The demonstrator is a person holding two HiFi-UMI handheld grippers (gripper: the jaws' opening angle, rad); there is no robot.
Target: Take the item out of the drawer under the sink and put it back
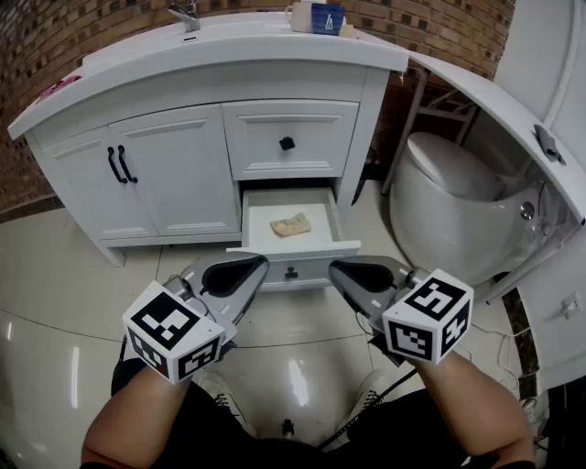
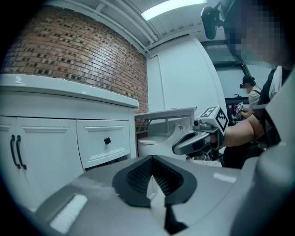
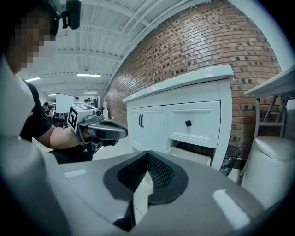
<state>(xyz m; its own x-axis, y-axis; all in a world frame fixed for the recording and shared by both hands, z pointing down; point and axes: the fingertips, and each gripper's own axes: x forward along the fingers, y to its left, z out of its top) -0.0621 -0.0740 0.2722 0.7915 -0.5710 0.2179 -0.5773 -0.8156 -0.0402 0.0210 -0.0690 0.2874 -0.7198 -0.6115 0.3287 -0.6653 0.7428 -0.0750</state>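
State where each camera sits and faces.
Head view: on the person's head, facing steeply down at the open drawer holding a tan item; left claw, right claw, forearms, shoes show.
Left gripper view: on the left claw, facing across the vanity toward the toilet; its closed jaws show.
Right gripper view: on the right claw, facing along the vanity front; its closed jaws show.
Shared: each gripper view catches the other claw; all show the vanity.

The item in the open drawer appears tan and crumpled but is too small to identify. The top edge of the head view cuts off the faucet and the blue container.
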